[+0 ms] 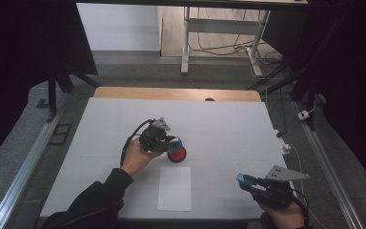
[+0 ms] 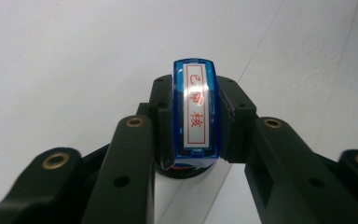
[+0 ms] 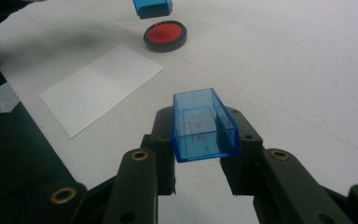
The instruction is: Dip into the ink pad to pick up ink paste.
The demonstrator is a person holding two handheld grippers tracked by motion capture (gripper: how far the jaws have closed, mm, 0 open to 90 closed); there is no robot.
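The left tongs [image 1: 171, 142] are clamping the stamp [image 2: 195, 112] over the ink pad [image 1: 177, 154]; press squarely. The right tongs [image 3: 200, 163] are clamping its cap [image 3: 203, 125].

Looks like a lab recording bay: white-covered wooden worktop [image 1: 124, 119] fenced by black curtains [image 1: 24, 47], aluminium profile rails [image 1: 24, 162] along both sides on grey carpet floor [image 1: 138, 71]. Behind it a white metal-legged desk frame [image 1: 187, 43] with loose black cables [image 1: 219, 45] underneath, plus a small white plug adapter [image 1: 304, 115] on the floor
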